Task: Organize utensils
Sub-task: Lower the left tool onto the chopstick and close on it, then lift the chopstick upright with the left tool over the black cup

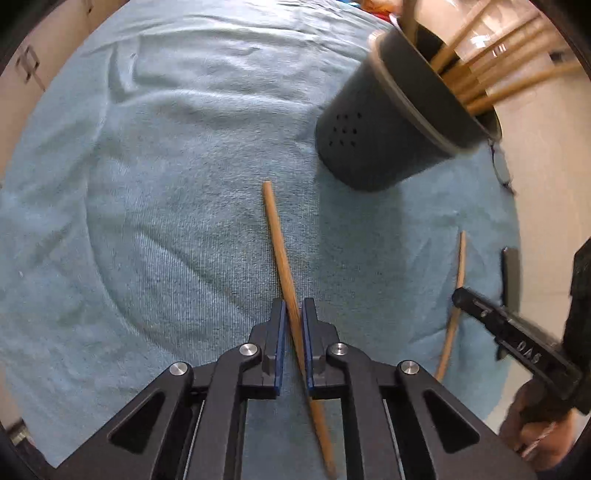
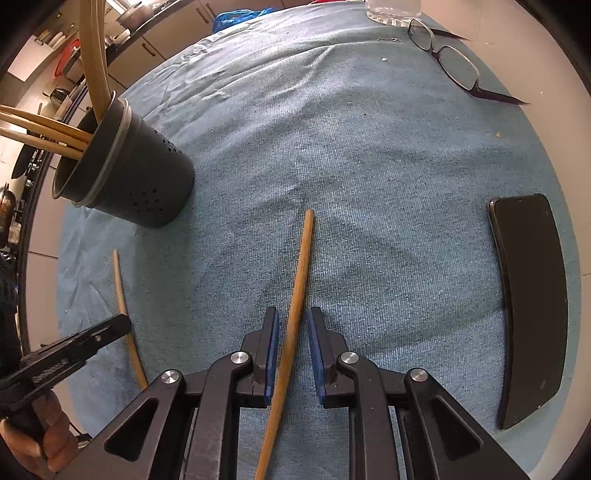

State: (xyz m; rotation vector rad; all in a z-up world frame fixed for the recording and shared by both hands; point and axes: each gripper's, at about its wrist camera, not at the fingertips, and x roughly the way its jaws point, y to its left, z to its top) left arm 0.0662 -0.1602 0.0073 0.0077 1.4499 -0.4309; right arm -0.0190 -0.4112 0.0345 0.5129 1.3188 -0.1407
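Observation:
Two wooden chopsticks lie on a blue towel. In the left wrist view, my left gripper [image 1: 293,306] has its blue pads closed around one chopstick [image 1: 279,243], which runs forward between them. My right gripper [image 1: 458,295] shows at the right edge beside the other chopstick [image 1: 458,280]. In the right wrist view, my right gripper [image 2: 291,314] straddles a chopstick [image 2: 301,266] with gaps on both sides, open. The dark perforated holder [image 1: 384,125] with several chopsticks stands ahead; it also shows in the right wrist view [image 2: 140,177]. My left gripper [image 2: 122,321] shows at the lower left beside the other chopstick [image 2: 122,295].
A black phone [image 2: 532,295] lies on the towel [image 2: 332,147] at the right. Eyeglasses [image 2: 450,62] and a clear glass [image 2: 391,11] sit at the far right corner. The towel's edge and a white counter [image 1: 546,192] are to the right of the holder.

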